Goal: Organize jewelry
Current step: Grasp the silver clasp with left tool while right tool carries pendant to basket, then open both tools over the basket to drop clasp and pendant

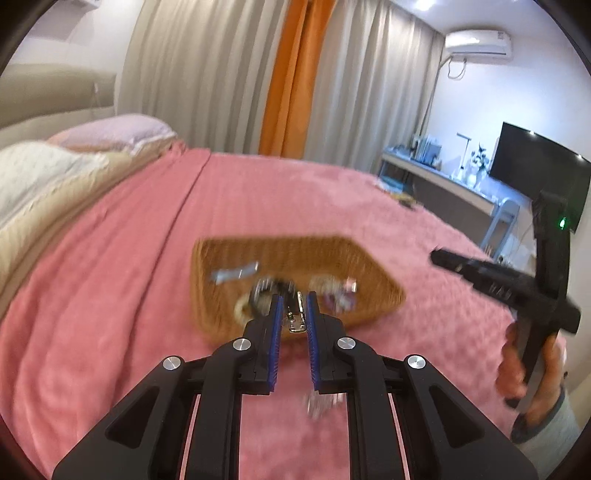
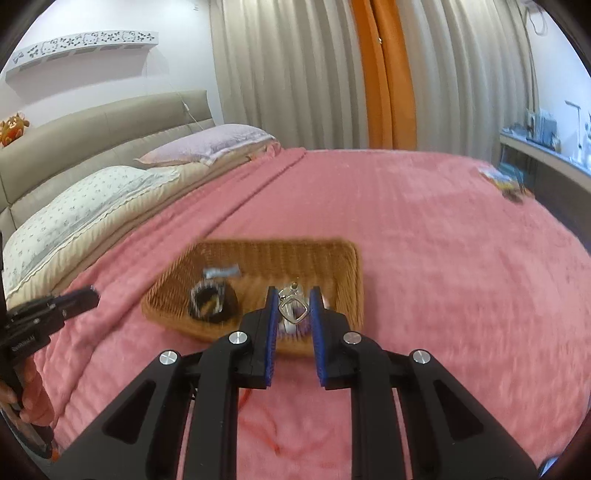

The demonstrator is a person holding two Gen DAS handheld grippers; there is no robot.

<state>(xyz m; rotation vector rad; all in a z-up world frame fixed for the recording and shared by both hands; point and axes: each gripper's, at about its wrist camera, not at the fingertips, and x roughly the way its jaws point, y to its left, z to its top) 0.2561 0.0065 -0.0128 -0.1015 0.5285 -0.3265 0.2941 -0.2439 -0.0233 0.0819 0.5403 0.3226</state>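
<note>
Jewelry [image 2: 292,308] in wicker tray [image 2: 334,258], pink bedspread [image 2: 443,258], grey curtains [image 2: 295,74], both tongs parted, empty.

light: bright, even, indoor; ceiling lamp [image 1: 424,4] glares at top right of left view
blur: motion smear on basket [image 1: 295,258] and its contents, both views
edges: fisheye bending, black vignette corners
shadows: soft, faint

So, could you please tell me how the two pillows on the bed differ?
The near pillow is white with a small dark print and a scalloped edge; the far pillow is plain lilac. The near pillow looks larger in this view, being closer to the camera, and the far pillow lies nearer the curtains. Both lie flat against the headboard.
</note>
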